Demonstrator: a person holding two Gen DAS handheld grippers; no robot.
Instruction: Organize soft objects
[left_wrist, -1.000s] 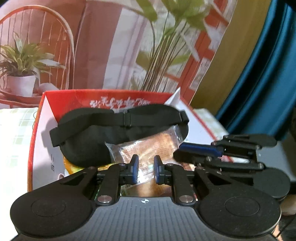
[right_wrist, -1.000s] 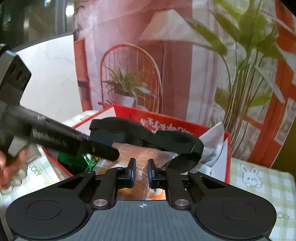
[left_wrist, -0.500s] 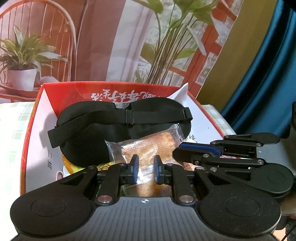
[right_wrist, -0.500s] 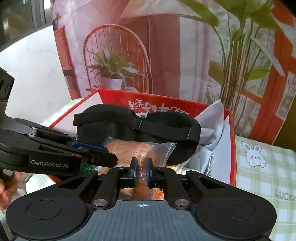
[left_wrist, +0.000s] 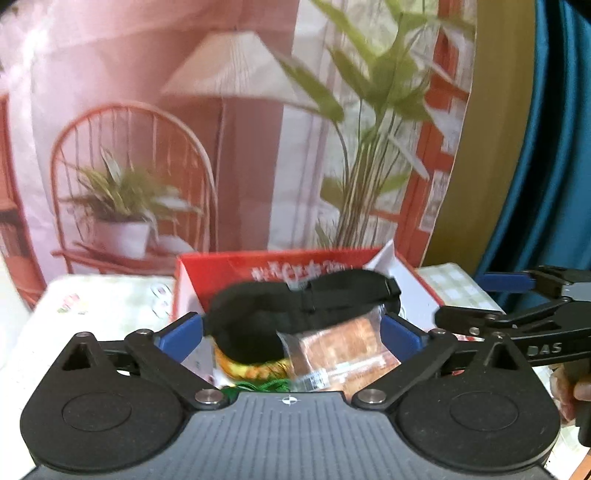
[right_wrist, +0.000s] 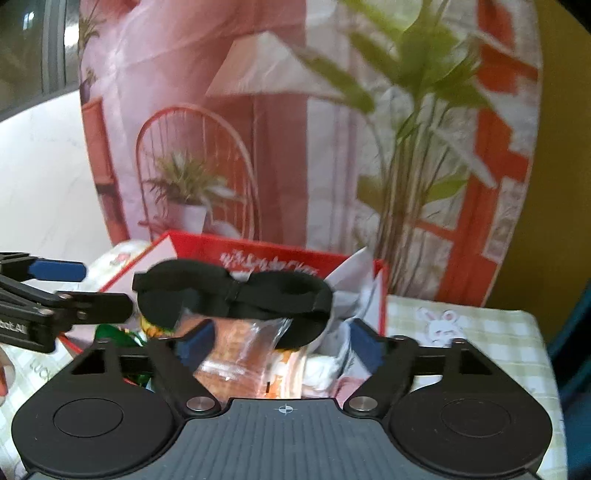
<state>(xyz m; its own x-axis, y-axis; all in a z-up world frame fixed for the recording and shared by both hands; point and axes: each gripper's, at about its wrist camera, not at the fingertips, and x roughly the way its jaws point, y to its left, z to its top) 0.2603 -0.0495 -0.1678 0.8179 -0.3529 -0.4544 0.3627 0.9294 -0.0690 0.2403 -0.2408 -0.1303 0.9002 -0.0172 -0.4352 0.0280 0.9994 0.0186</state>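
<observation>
A black sleep mask (left_wrist: 306, 310) lies on top of the contents of a red cardboard box (left_wrist: 221, 269), over a clear-wrapped brown pastry (left_wrist: 340, 354). My left gripper (left_wrist: 291, 338) is open and empty, pulled back in front of the box. My right gripper (right_wrist: 280, 343) is also open and empty, just short of the mask (right_wrist: 236, 295) and pastry (right_wrist: 240, 347). Each gripper shows in the other's view, the right one at the right edge (left_wrist: 517, 314) and the left one at the left edge (right_wrist: 55, 295).
The box (right_wrist: 266, 258) also holds green and yellow items (left_wrist: 251, 373) and white paper (right_wrist: 354, 280). It stands on a checked tablecloth with a rabbit print (right_wrist: 443, 325). A printed backdrop (left_wrist: 221, 129) hangs behind, and a blue curtain (left_wrist: 554, 166) at the right.
Both grippers have opened wide and drawn back from the box. The mask and the pastry stay in the box.
</observation>
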